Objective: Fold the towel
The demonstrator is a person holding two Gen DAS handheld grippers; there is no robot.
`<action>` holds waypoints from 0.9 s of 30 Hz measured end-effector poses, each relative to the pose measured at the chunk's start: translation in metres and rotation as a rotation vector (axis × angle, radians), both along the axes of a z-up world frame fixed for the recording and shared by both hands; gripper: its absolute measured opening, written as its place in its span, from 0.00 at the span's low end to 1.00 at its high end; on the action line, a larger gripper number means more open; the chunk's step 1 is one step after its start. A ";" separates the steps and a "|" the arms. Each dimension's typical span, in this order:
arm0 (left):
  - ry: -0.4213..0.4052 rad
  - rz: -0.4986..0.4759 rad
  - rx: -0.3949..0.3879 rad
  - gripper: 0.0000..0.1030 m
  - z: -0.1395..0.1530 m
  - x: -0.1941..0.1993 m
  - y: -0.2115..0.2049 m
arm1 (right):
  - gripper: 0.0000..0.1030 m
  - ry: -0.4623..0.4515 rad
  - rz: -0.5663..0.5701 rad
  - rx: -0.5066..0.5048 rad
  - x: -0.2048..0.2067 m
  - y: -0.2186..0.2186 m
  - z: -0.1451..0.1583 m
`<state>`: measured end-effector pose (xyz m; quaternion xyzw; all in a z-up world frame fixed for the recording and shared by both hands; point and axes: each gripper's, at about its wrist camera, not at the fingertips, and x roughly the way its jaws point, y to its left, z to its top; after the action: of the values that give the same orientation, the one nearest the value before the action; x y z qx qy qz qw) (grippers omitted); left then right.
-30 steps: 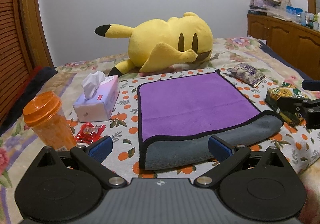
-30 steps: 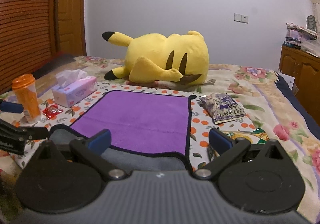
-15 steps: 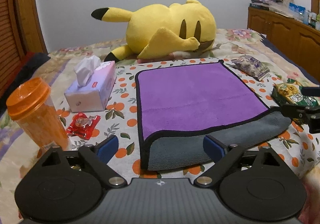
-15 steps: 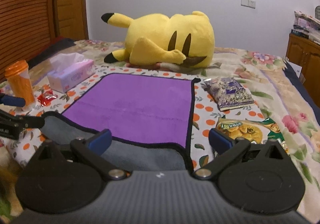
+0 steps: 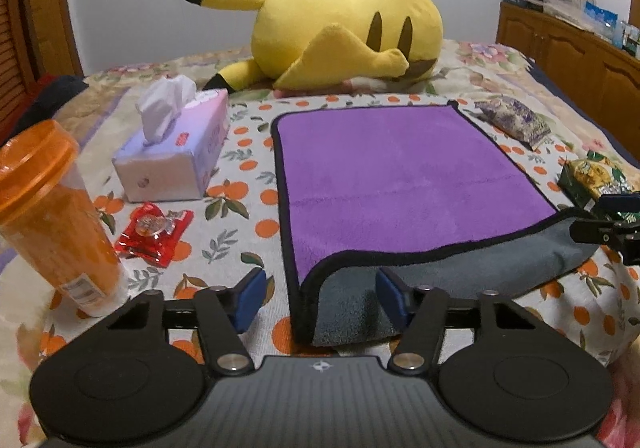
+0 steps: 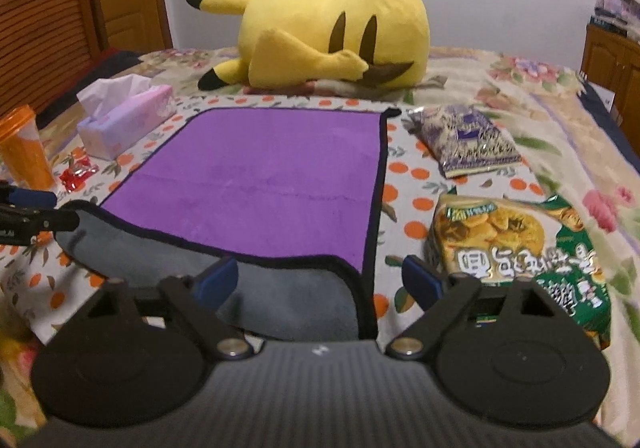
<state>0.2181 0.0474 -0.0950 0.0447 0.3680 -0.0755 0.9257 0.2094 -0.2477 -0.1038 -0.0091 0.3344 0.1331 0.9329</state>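
Note:
A purple towel (image 5: 404,172) with a grey underside and black trim lies flat on the bed; its near edge hangs over the bed's front. It also shows in the right wrist view (image 6: 260,184). My left gripper (image 5: 318,298) is open, its jaws on either side of the towel's near left corner. My right gripper (image 6: 318,282) is open, its jaws on either side of the near right corner. The right gripper also shows at the right edge of the left wrist view (image 5: 608,224), beside the towel's right corner. The left gripper shows at the left edge of the right wrist view (image 6: 28,214).
A yellow plush toy (image 5: 340,32) lies behind the towel. A tissue box (image 5: 176,156), an orange cup (image 5: 48,216) and a red wrapper (image 5: 154,228) sit to the left. A purple snack bag (image 6: 464,140) and a green snack bag (image 6: 516,248) sit to the right. A wooden cabinet (image 5: 580,52) stands far right.
Both grippers have moved forward and down to the towel's near corners. The left gripper's jaws have come somewhat closer together.

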 end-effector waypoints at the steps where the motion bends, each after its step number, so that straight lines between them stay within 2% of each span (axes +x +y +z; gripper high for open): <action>1: 0.009 -0.003 0.002 0.55 -0.002 0.001 0.000 | 0.86 0.010 0.003 0.006 0.001 -0.001 -0.001; 6: 0.047 -0.010 -0.019 0.47 -0.007 0.005 0.002 | 0.83 0.063 0.019 0.026 0.006 -0.002 -0.005; 14: 0.071 -0.019 -0.048 0.35 -0.008 0.005 0.001 | 0.72 0.105 0.033 0.057 0.010 -0.007 -0.009; 21: 0.076 -0.032 -0.054 0.21 -0.008 0.004 0.000 | 0.47 0.114 0.051 0.061 0.010 -0.008 -0.007; 24: 0.078 -0.037 -0.058 0.20 -0.008 0.003 0.000 | 0.44 0.119 0.052 0.054 0.011 -0.008 -0.008; 27: 0.077 -0.039 -0.055 0.20 -0.008 0.003 -0.001 | 0.34 0.122 0.051 0.036 0.012 -0.008 -0.010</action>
<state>0.2210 0.0466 -0.1034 0.0237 0.4000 -0.1053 0.9101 0.2210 -0.2559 -0.1137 0.0073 0.3877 0.1632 0.9072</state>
